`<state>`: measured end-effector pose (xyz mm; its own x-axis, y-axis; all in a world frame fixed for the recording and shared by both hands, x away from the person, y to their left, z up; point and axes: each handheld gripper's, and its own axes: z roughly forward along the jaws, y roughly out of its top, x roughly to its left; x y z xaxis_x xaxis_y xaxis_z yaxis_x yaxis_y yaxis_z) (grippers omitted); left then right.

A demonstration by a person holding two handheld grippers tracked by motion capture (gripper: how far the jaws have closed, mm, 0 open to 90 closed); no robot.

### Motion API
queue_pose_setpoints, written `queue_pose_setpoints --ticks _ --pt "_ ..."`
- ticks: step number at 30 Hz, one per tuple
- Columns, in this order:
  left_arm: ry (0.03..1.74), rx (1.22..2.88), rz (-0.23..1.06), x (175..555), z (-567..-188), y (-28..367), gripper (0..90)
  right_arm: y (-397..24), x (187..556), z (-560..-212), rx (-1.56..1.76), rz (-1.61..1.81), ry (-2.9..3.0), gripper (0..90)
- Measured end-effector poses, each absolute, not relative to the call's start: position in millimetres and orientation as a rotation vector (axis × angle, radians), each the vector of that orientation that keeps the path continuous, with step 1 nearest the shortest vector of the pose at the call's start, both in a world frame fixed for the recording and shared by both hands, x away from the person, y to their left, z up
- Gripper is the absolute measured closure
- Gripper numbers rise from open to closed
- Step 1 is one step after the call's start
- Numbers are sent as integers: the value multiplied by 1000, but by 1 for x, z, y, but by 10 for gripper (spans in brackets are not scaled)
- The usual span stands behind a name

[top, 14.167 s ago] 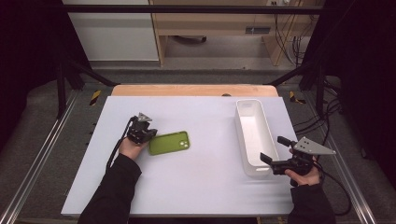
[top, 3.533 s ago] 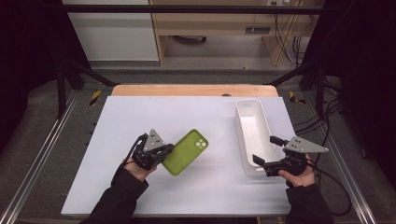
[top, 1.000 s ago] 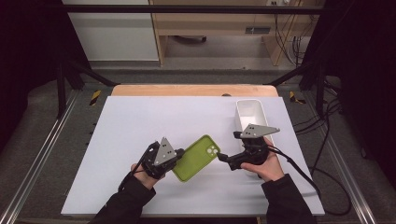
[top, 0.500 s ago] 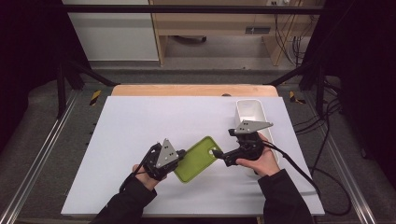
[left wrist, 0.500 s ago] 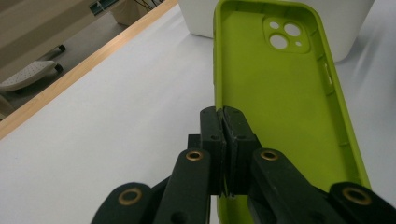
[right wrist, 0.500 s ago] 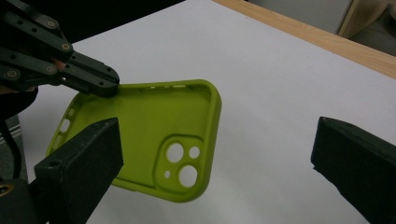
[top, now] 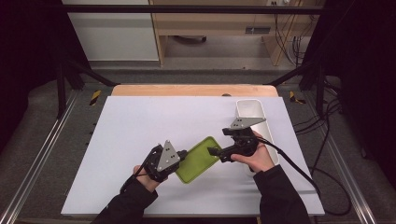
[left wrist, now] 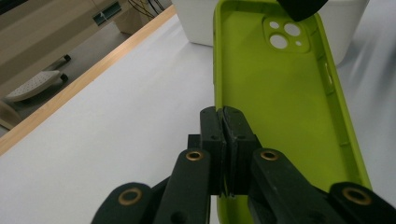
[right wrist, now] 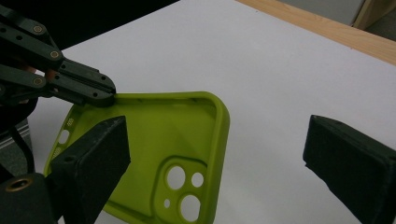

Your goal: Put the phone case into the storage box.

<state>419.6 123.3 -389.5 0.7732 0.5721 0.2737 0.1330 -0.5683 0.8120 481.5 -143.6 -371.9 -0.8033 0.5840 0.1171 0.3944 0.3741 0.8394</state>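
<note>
Passing the green phone case (top: 198,159) between hands looks like the step in hand: at lower centre of the high view, the left gripper (top: 180,156) pinches its side rim, holding it off the white table (top: 140,121). The right gripper (right wrist: 215,168) has just been narrowing, jaws still spread astride the camera-hole end; next it should clamp that corner.

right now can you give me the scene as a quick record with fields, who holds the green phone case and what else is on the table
held thing: green phone case, inner side up, camera cutouts toward the right gripper
left gripper: shut on the case's edge
right gripper: open, jaws have just been closing, astride the case's camera end, pads not pressing
white tray: far right of the table, behind the right gripper
table: white top with a wooden far edge
</note>
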Motion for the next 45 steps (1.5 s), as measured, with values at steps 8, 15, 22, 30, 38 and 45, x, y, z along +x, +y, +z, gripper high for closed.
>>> queue_pose_setpoints --ticks 8,15,22,30,38,45 --pt "517 2121 672 419 -389 123 876 -142 486 -374 909 1385 2464 128" --pt "509 2127 677 419 -390 123 876 -142 490 -374 913 1393 2493 224" --pt "496 2129 685 418 -390 122 876 -143 493 -374 932 1391 2536 323" --pt "486 2127 690 417 -389 122 876 -143 496 -374 960 1389 2578 419" --pt "471 2131 692 417 -390 122 876 -143 499 -374 996 1412 2621 538" --pt "464 2137 693 417 -391 121 876 -144 500 -374 1014 1442 2655 649"
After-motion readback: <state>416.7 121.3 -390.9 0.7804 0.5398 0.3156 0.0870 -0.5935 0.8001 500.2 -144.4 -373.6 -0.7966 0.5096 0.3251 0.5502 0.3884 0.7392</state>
